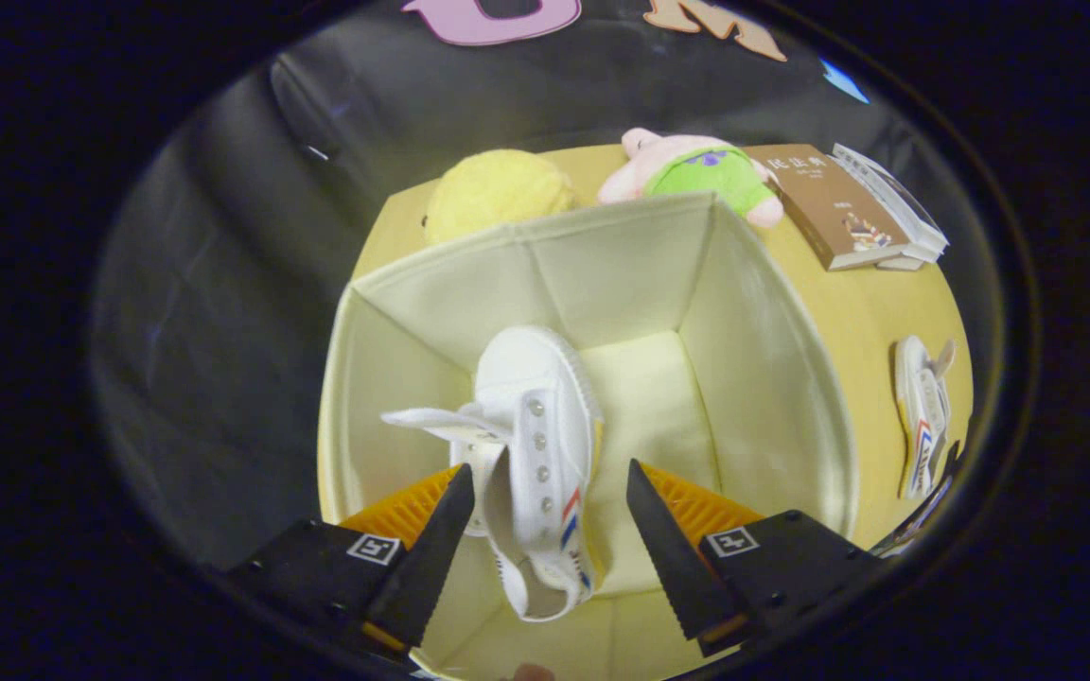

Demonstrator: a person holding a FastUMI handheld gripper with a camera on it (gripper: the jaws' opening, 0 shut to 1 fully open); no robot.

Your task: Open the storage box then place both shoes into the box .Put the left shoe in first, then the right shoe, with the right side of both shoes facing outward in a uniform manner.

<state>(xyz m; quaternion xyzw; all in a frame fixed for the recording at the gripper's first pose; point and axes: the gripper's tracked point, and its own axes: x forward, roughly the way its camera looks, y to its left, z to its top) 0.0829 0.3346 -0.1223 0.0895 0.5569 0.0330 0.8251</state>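
A yellow plush sits beyond the open storage box. Inside the box, 1 white shoe lies between the fingers of the gripper, spread wide and gripping nothing. The second shoe rests on the table right of the box.

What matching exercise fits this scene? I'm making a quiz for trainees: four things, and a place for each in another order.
Things:
1. white shoe
2. second shoe
3. brown book
4. yellow plush

Places:
A. behind the storage box's far-left corner
B. inside the box, between the open gripper's fingers
C. on the table, right of the box
D. beside the pink-and-green plush

Pairs: 1-B, 2-C, 3-D, 4-A
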